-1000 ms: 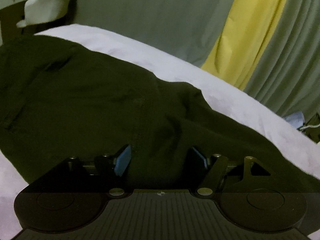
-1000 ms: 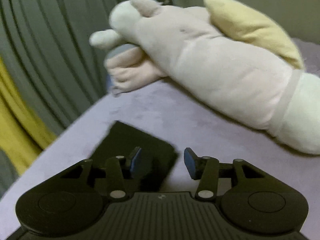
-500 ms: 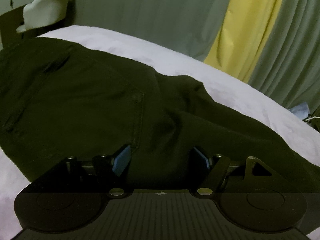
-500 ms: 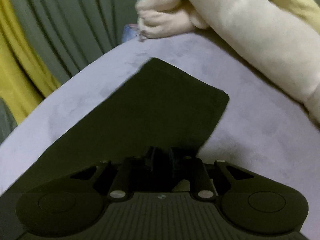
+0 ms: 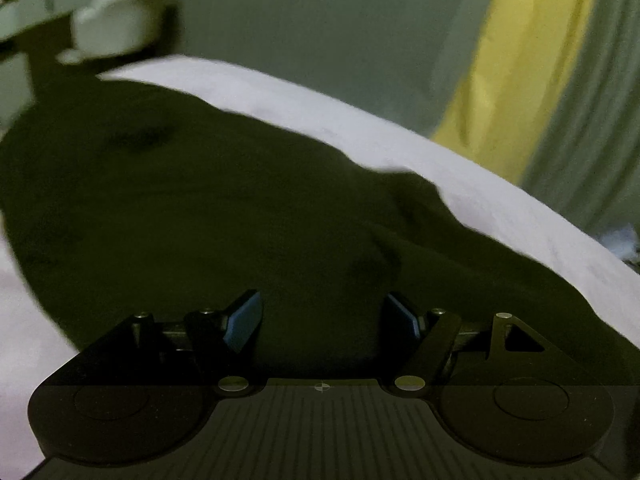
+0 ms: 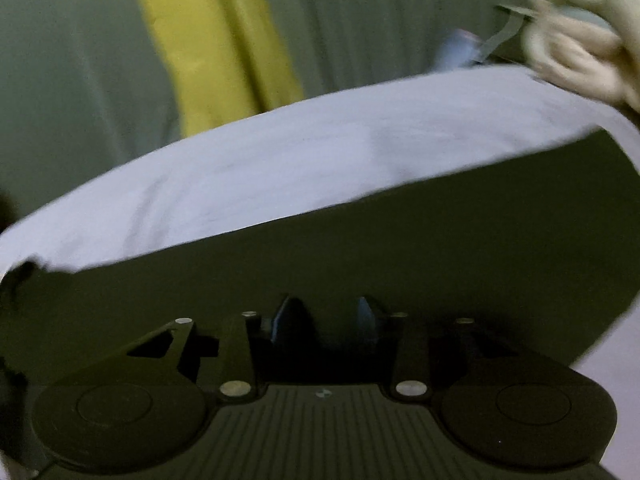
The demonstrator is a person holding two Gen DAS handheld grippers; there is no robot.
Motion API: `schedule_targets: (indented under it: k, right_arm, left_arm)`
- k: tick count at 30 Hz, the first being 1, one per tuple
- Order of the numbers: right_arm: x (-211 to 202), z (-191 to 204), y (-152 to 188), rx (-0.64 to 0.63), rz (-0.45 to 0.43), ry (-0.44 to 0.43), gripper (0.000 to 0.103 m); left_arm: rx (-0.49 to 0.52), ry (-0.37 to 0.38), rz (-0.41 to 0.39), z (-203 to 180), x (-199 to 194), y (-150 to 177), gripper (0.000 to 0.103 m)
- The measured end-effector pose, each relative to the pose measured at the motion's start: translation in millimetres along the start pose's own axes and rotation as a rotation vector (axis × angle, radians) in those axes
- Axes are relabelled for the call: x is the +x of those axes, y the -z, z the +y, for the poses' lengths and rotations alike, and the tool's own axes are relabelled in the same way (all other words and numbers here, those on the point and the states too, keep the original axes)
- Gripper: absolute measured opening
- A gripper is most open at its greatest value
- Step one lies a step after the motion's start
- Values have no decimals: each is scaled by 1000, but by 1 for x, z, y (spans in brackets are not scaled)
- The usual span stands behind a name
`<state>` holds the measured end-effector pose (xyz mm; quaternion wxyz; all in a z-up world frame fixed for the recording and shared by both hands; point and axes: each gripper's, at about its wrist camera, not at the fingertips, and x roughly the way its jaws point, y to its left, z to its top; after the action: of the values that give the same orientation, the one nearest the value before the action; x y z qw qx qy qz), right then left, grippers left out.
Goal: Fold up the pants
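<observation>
Though both views are dim and blurred, the fold looks barely begun:
Progress: the dark pants (image 5: 208,216) lie spread over the pale bed cover (image 5: 472,184), hip end to the far left by a pocket slit, legs running off near right; no finished fold shows.
Left to do: by my reading, bring the leg end across to the waist, then flatten and halve again.
Left gripper (image 5: 320,316): low over the near edge of the cloth, level, jaws apart with fabric between the blue pads but not pinched.
Right gripper (image 6: 325,318): pointed along a broad flat panel of the pants, toward the curtain (image 6: 216,40); jaws partly closed, and whether they pinch cloth I cannot tell.
Far right: plush toy (image 6: 580,52), near the leg end.
</observation>
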<state>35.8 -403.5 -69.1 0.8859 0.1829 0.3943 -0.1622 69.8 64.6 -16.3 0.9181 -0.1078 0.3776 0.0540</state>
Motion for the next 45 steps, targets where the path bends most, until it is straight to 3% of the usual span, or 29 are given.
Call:
schedule_targets:
  k: [5,8,11,17,23,26,36,38,39,40,41,44,45]
  right_arm:
    - [8,49,-3,-86,34,-148,45]
    - [15,76,-14,-72,55,-268,46]
    - [24,112,-28,-44,83,-389,46]
    - [60,203,-47,-27,188,-621,47]
    - [103,262,-45,-22,286,-692,47]
    - [121,279,-49,3,335,-680,48]
    - [161,297,-46,172,516,-759,51]
    - [167,299,-46,265,570,-871,38]
    - [167,306,-47,259,564,-863,35]
    - [163,313,-49,199,528,-822,19]
    - [157,316,-51,140,481,-780,14]
    - [151,324,-65,122,405,-732,11]
    - [149,324,-67,129,367,-705,5]
  left_arm:
    - [-46,-329,-134,23,-8,-11,79]
    - [-118,-415,-138,42,-8,-15,80]
    - [-190,-404,-121,56,-9,-13,79]
    - [-217,-347,-94,66,-22,-9,80]
    - [-265,-350,-25,82,-11,-8,80]
    - [-255,-364,-50,77,-11,-5,81]
    - [-270,-355,-64,77,-7,-2,86]
    - [-271,-358,-66,77,-7,-2,86]
    - [-269,-360,-66,76,-6,-2,86]
    - [-267,-361,-66,76,-7,-2,86]
    - [-264,-368,-67,75,-7,-2,86]
    - [-268,-376,-63,75,-6,-3,86]
    - [-267,-381,-60,74,-6,-3,86]
